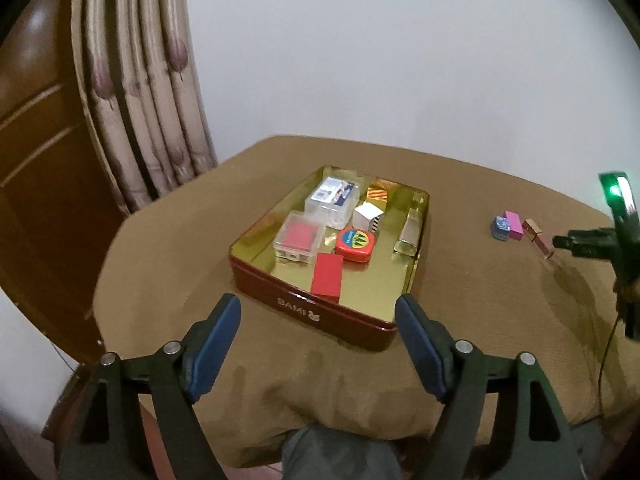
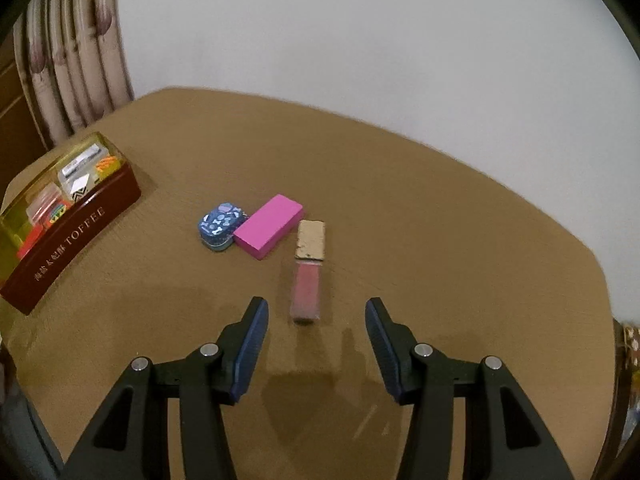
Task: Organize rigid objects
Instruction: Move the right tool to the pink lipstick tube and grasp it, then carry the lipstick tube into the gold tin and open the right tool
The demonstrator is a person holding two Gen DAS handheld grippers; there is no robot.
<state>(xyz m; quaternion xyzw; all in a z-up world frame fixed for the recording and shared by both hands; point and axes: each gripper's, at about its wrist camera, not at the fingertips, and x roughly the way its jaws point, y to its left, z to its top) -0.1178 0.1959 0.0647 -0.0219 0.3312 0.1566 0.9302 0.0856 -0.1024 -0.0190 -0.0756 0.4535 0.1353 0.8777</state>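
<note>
A dark red tin with a gold inside (image 1: pixel 280 300) (image 2: pixel 80 236) holds several small boxes, a red round tin (image 1: pixel 354 243) and a red block (image 1: pixel 327 278). On the brown cloth to its right lie a blue patterned tin (image 2: pixel 219 225) (image 1: pixel 500 229), a pink block (image 2: pixel 269 225) (image 1: pixel 514 224) and a pink lip gloss tube with a gold cap (image 2: pixel 308 272) (image 1: pixel 538 236). My left gripper (image 1: pixel 318 312) is open and empty just before the tin's near wall. My right gripper (image 2: pixel 316 312) is open and empty, its fingertips on either side of the tube's near end, above the cloth.
The table (image 2: pixel 440 220) is covered with brown cloth and stands against a white wall. A curtain (image 1: pixel 136 80) and a wooden door (image 1: pixel 32 140) are at the left. The right gripper's body (image 1: pixel 616 236) shows at the right edge of the left wrist view.
</note>
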